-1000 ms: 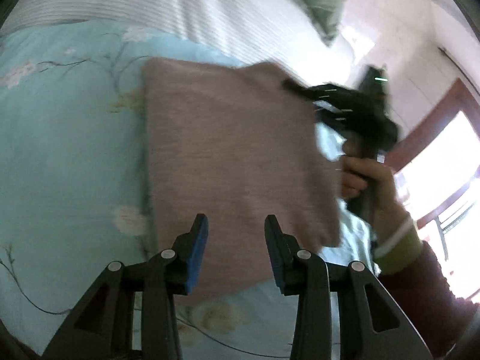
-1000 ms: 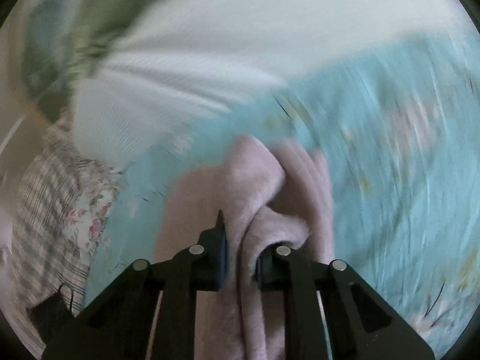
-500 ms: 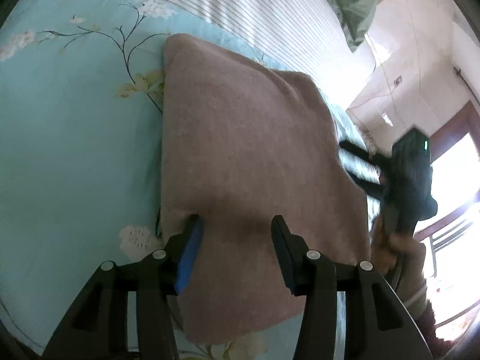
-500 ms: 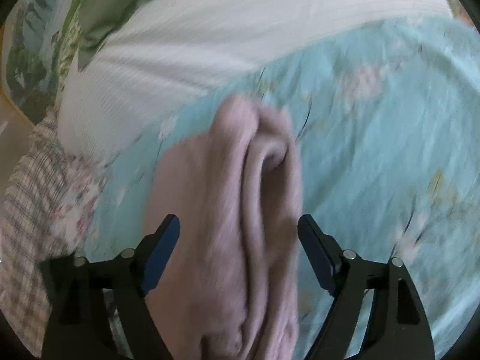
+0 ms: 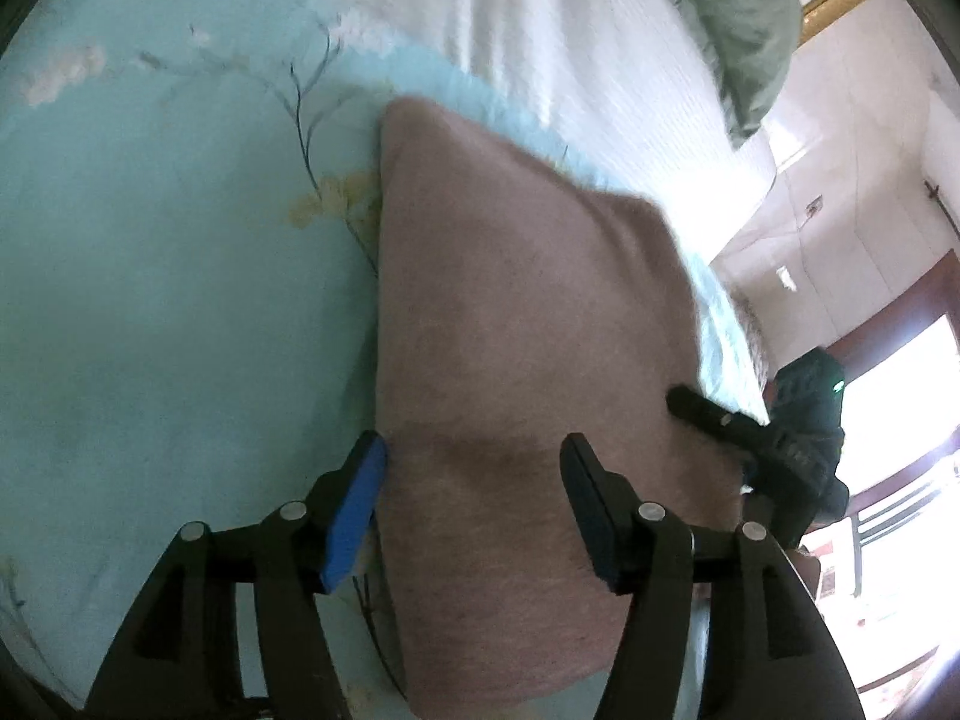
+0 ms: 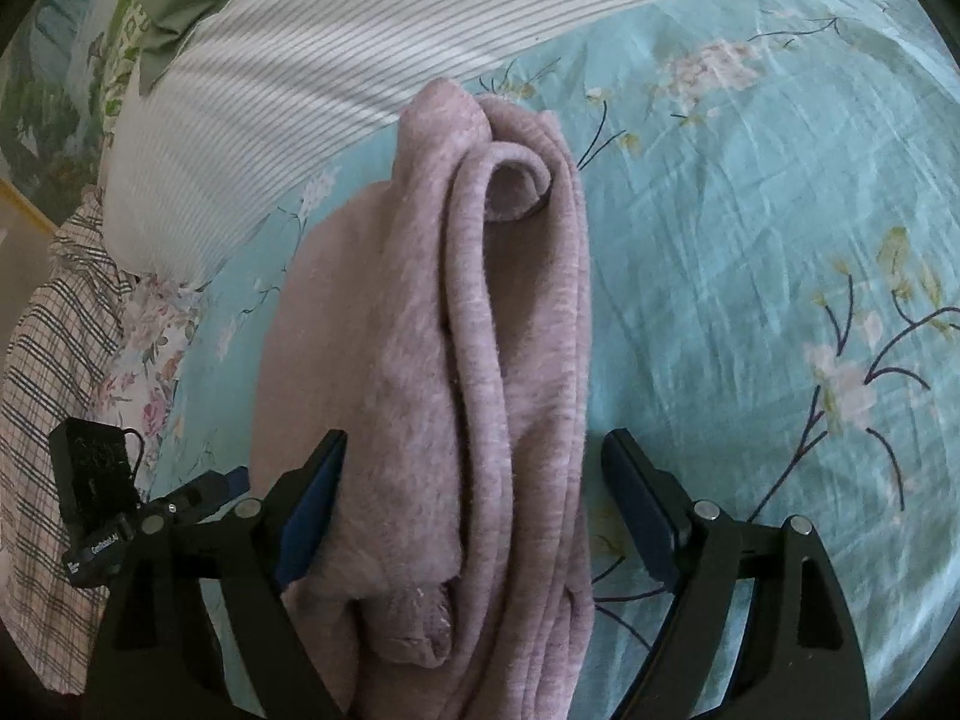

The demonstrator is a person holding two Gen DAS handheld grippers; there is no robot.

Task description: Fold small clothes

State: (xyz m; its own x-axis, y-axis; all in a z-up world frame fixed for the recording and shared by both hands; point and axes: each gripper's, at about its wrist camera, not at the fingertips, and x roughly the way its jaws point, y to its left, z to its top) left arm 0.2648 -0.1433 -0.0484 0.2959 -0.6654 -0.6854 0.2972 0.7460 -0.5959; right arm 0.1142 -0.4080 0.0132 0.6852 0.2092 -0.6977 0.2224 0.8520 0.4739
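A folded mauve-pink knit garment [image 5: 528, 360] lies flat on a light-blue floral bedsheet [image 5: 150, 300]. My left gripper [image 5: 474, 498] is open, its fingers astride the garment's near left part just above it. In the right wrist view the garment [image 6: 432, 372] shows its stacked folded layers edge-on. My right gripper [image 6: 474, 498] is open wide with the garment's end between its fingers, gripping nothing. The right gripper also shows in the left wrist view [image 5: 774, 438] at the garment's right edge. The left gripper shows at the lower left of the right wrist view [image 6: 198, 492].
A white striped pillow [image 6: 336, 60] lies beyond the garment, with green fabric [image 5: 738, 18] behind it. Plaid and floral cloth [image 6: 66, 348] lies at the left. A wall and a bright window [image 5: 900, 408] are to the right.
My right gripper let go of the garment and opened wide. The garment settled flat on the sheet. My left gripper moved in closer over its near edge.
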